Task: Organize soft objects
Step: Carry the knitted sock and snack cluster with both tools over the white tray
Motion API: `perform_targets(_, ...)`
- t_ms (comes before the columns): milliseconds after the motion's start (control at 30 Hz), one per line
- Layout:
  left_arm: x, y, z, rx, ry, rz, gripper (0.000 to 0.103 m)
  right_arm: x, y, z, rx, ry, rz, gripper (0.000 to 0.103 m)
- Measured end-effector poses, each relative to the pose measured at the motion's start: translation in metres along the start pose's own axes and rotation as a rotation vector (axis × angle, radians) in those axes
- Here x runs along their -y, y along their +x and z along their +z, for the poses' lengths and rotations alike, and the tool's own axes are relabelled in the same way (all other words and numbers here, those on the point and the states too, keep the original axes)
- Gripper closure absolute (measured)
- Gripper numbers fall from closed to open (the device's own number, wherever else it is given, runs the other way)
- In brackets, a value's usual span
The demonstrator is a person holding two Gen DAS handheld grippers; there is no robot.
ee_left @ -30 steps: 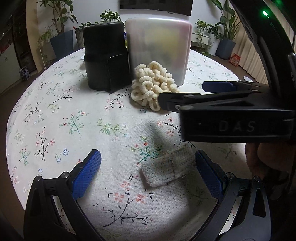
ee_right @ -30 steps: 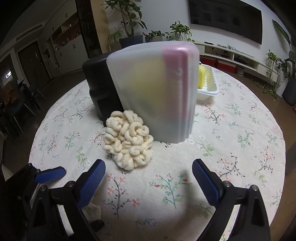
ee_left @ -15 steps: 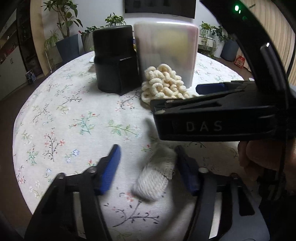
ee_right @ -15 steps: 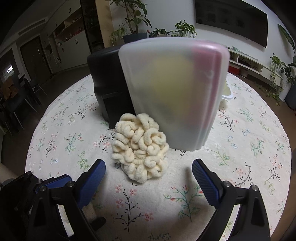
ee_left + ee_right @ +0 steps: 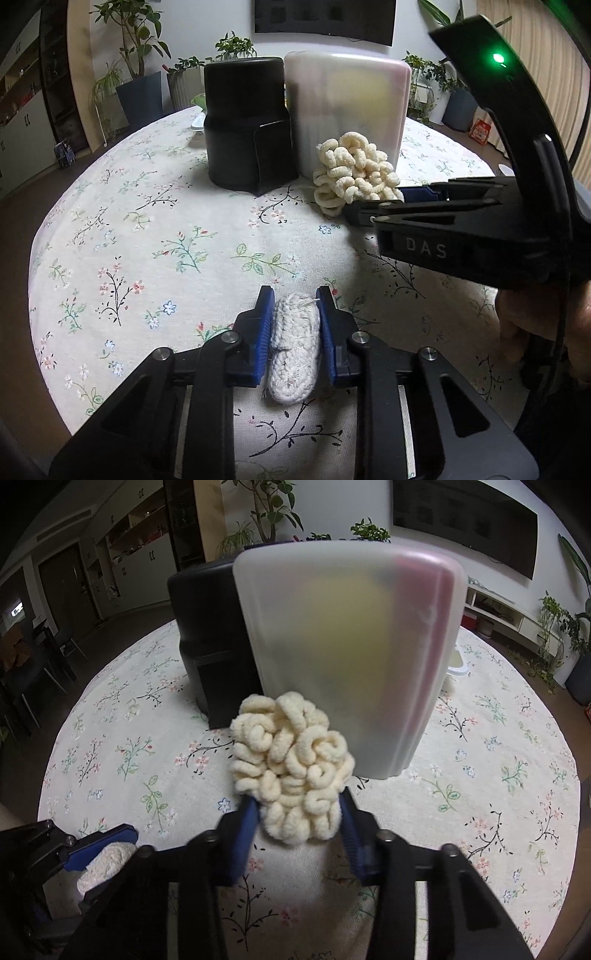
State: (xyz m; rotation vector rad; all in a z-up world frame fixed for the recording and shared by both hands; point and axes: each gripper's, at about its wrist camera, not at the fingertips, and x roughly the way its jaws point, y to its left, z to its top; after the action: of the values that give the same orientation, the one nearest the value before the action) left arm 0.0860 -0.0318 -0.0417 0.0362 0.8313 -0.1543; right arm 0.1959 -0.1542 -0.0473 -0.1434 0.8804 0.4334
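Round worktop [image 5: 155,236] under a flowered cloth, potted plants and a dark wall screen behind.

Left tongs [image 5: 294,332] pressed onto a small woven pad [image 5: 293,347], blue pads squeezing its long sides so that it bulges between them; near edge of the worktop, pad lying lengthwise along the fingers, far end just past the tips. Whether lifted clear of the cloth or resting on it: cannot tell.

Right tongs [image 5: 297,825] closing around the near end of a cream looped-yarn bundle [image 5: 291,771], blue pads pressing its flanks, most of the bundle bulging out beyond the tips. Sits near the middle of the worktop, back leaning on or just in front of a frosted bin [image 5: 347,657]. Black container [image 5: 247,125] beside the bin, toward the left edge.

Handling, as judged: both pieces light, soft and squashy, no risk of breakage. Woven pad thin, likely to fold or droop if held by one end; grip across the middle, as now, looks sound. Yarn bundle springy and loosely looped, apt to compress, then slip or snag a loop on a pad; deeper bite into the core rather than stray outer curls looks safer. Frosted bin looks the likely destination.
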Motion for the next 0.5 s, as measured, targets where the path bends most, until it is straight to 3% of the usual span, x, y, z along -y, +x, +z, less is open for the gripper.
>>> perform_targets(200, -0.008, -0.003, 0.000, 0.003, -0.027, 0.000, 0.082, 0.001, -0.009, -0.008, 0.007, 0.004, 0.011, 0.077)
perform_targets(500, -0.012, -0.015, 0.000, 0.014, -0.050, -0.017, 0.082, 0.015, -0.036, -0.024, 0.032, 0.052, 0.040, 0.080)
